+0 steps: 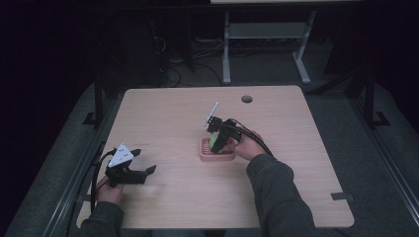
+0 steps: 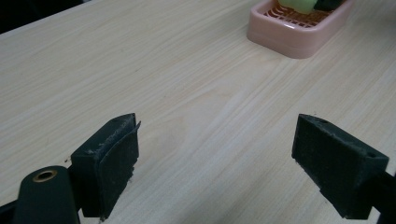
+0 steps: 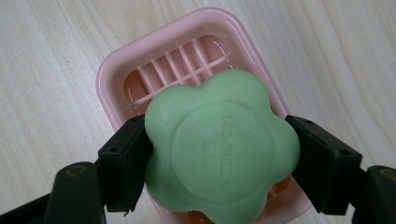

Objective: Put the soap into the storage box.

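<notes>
Right fingers: clenched on the green soap [image 3: 219, 149], one black pad [image 3: 123, 163] pressed to each side of it; in the high view my right gripper [image 1: 216, 140] tips downward over the dish.

Green soap: flower-shaped with a round raised centre bearing faint stamped lettering that I cannot read; I hold it directly above the pink soap dish [image 3: 116, 74], its flat face turned toward my right gripper view. In the high view the soap [image 1: 215, 143] shows as a small green patch at the dish. Whether its underside touches the grid I cannot tell.

Pink soap dish: a rounded rectangle with a slatted grid inside, resting on the desk [image 1: 173, 113] near the middle, slightly toward my right side. In my left gripper view the dish [image 2: 299, 32] sits at the far upper right with a bit of green showing above its rim.

Left fingers: released, spread wide with bare wood between them; my left gripper [image 2: 217, 154] grips nothing and points across the desk toward the dish.

Left gripper position: near the front left of the desk in the high view [image 1: 148, 171], well apart from the dish, the grey three-cornered plate on top.

Desk: pale wood grain, with a small round dark hole [image 1: 246, 98] near the far edge.
</notes>
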`<state>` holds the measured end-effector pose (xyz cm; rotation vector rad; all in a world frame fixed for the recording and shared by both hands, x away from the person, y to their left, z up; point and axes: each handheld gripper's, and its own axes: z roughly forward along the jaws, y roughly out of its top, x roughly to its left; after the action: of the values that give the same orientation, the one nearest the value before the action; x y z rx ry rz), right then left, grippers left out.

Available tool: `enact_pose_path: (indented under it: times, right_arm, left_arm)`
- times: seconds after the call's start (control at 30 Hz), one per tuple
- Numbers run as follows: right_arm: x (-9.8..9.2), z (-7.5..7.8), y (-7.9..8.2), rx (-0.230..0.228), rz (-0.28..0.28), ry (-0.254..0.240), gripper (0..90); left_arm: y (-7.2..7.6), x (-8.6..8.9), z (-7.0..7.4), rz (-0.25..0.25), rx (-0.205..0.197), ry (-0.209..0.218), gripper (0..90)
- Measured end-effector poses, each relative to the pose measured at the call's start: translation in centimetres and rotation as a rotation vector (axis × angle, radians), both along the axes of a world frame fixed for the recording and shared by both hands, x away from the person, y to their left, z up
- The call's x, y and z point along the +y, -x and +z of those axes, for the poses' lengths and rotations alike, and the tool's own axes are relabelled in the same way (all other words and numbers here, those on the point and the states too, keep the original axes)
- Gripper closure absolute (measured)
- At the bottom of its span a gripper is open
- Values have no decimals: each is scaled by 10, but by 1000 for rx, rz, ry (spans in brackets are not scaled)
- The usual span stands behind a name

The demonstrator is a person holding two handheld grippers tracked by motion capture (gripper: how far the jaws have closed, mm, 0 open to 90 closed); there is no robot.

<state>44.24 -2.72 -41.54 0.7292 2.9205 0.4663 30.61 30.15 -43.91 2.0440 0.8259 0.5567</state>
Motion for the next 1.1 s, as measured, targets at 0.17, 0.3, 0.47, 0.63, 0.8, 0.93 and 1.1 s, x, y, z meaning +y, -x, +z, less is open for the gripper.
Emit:
enact_pose_path:
  times: [0.17, 0.3, 0.47, 0.63, 0.8, 0.93, 1.1]
  right_arm:
    - [2, -2, 0, -2, -6, 7, 257]
    - [3, -3, 1, -5, -1, 14, 257]
    - [3, -3, 1, -6, 0, 17, 256]
    - [4, -4, 1, -4, -3, 17, 256]
    - [3, -5, 0, -10, -1, 29, 256]
    - [4, -5, 0, -12, -1, 29, 255]
    - [4, -5, 0, -5, -6, 26, 254]
  left_arm:
    - [0, 0, 0, 2, 0, 2, 144]
    - [0, 0, 0, 3, -2, 4, 144]
    - [0, 0, 0, 5, -3, 7, 144]
    - [0, 1, 0, 5, -4, 6, 144]
    - [0, 0, 0, 6, -4, 8, 144]
    - [0, 1, 0, 6, -5, 7, 144]
    - [0, 0, 1, 5, -6, 6, 144]
